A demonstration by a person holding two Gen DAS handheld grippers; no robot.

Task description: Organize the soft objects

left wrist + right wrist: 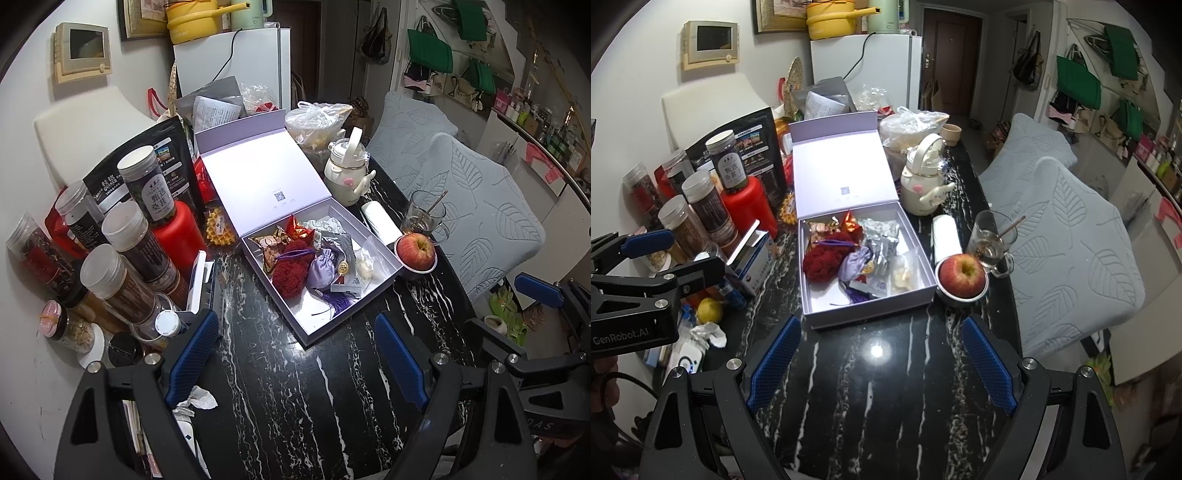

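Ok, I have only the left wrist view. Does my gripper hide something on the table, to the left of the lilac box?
Observer: Yes. A lemon lies just behind the crumpled tissue.
Operator: And is something standing behind the plastic bag?
Observer: A small beige cup stands right behind the plastic bag.
Operator: Is the right gripper holding anything?
Observer: No. The right gripper is open and empty, over the black marble table in front of the lilac box.
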